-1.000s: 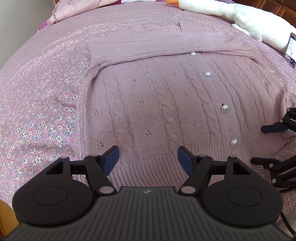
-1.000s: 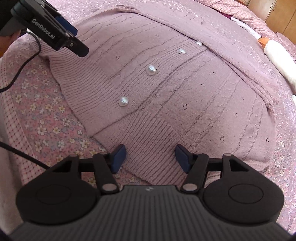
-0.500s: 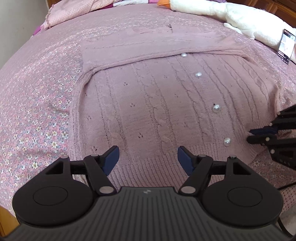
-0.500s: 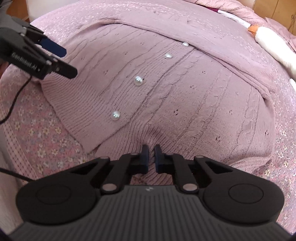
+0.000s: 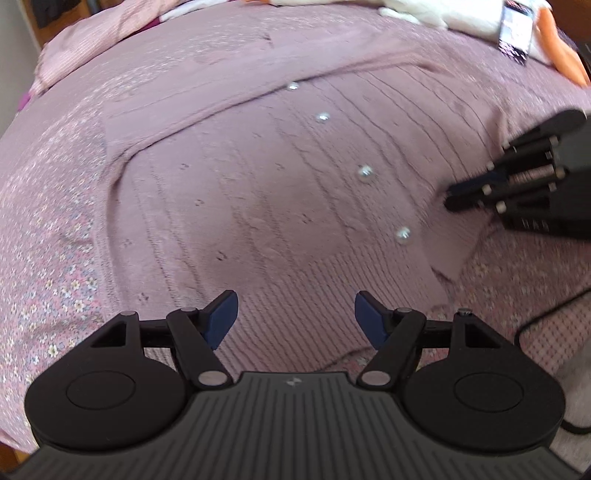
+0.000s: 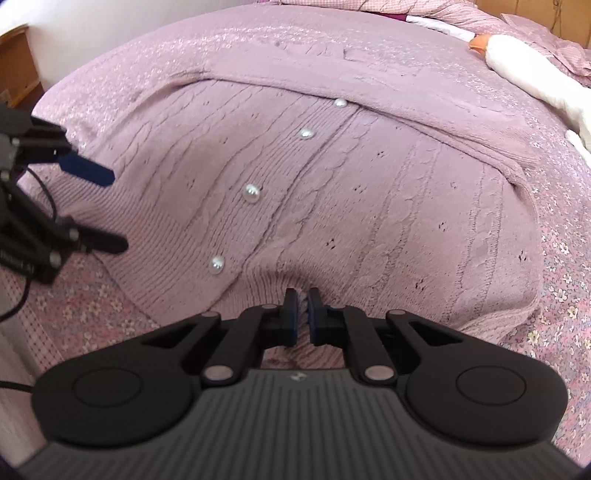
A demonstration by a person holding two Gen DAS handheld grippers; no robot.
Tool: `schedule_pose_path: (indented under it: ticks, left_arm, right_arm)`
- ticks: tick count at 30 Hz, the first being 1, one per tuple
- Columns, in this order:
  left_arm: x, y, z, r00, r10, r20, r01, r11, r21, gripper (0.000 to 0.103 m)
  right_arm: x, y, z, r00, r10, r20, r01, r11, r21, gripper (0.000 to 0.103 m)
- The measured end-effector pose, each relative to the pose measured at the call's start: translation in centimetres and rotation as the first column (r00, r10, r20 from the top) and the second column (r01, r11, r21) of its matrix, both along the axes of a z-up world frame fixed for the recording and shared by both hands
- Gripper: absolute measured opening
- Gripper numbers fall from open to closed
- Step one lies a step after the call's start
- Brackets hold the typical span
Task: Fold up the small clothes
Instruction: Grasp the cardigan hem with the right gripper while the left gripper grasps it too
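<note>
A pink cable-knit cardigan [image 5: 258, 192] with pearl buttons [image 5: 365, 171] lies flat on the bed, its sleeves folded across the top. My left gripper [image 5: 295, 314] is open, its blue pads hovering over the ribbed hem with nothing between them. In the right wrist view my right gripper [image 6: 302, 310] is shut on the cardigan [image 6: 388, 192] at the hem, and the knit puckers up at the pads. The left gripper [image 6: 112, 210] shows open at that view's left edge. The right gripper [image 5: 454, 197] appears at the cardigan's right side in the left wrist view.
A floral pink bedspread [image 5: 44, 236] covers the bed under the cardigan. A white plush toy [image 6: 524, 70] with orange parts lies at the far side, with a printed tag [image 5: 515, 29] on it. A black cable [image 5: 546, 317] trails at the right. Wooden furniture [image 6: 18, 62] stands far left.
My right gripper went from open to shut on the cardigan's hem, and the knit now bunches at its pads. The left gripper stayed open and shifted slightly over the hem.
</note>
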State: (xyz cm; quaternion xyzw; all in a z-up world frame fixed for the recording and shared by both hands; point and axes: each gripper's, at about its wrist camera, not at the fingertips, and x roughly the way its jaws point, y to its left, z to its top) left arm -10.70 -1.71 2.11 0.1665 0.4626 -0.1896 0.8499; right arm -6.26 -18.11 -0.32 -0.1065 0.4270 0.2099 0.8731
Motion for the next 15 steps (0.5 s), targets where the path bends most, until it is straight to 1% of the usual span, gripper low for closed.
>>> schedule_pose_path:
  ticks: [1, 2, 3, 6, 9, 12, 15]
  left_arm:
    - [-0.2, -0.2, -0.1, 1.000, -0.016, 0.000, 0.016, 1.000, 0.008, 0.081]
    - [-0.4, -0.4, -0.2, 0.999, -0.032, 0.001, 0.032, 0.999, 0.014, 0.085]
    - [-0.6, -0.6, -0.2, 0.999, -0.047, 0.005, 0.047, 0.999, 0.018, 0.086]
    - [-1.0, -1.1, -0.5, 0.996, -0.084, 0.005, 0.084, 0.996, 0.036, 0.087]
    - [-1.1, -1.6, -0.9, 0.995, -0.102, 0.001, 0.102, 0.993, 0.061, 0.087]
    - [-1.0, -1.8, -1.5, 0.995, -0.103, -0.002, 0.103, 0.990, 0.093, 0.087]
    - [-0.8, -2.0, -2.1, 0.996, -0.086, 0.000, 0.085, 0.989, 0.123, 0.087]
  right_arm:
    - [0.1, -0.1, 0.1, 1.000, -0.007, 0.002, 0.007, 1.000, 0.007, 0.009]
    - [0.1, -0.3, 0.2, 1.000, -0.015, 0.003, 0.015, 1.000, 0.015, 0.008]
    - [0.2, -0.4, 0.4, 1.000, -0.021, 0.004, 0.021, 1.000, 0.023, 0.008]
    - [0.2, -0.7, 0.6, 0.999, -0.035, 0.014, 0.034, 0.999, 0.033, 0.008]
    - [0.3, -0.9, 0.7, 0.999, -0.043, 0.020, 0.042, 0.998, 0.044, 0.008]
    - [0.3, -0.9, 0.9, 0.998, -0.049, 0.031, 0.047, 0.998, 0.051, 0.008]
    - [0.4, -1.0, 1.2, 0.997, -0.060, 0.038, 0.057, 0.996, 0.061, 0.008]
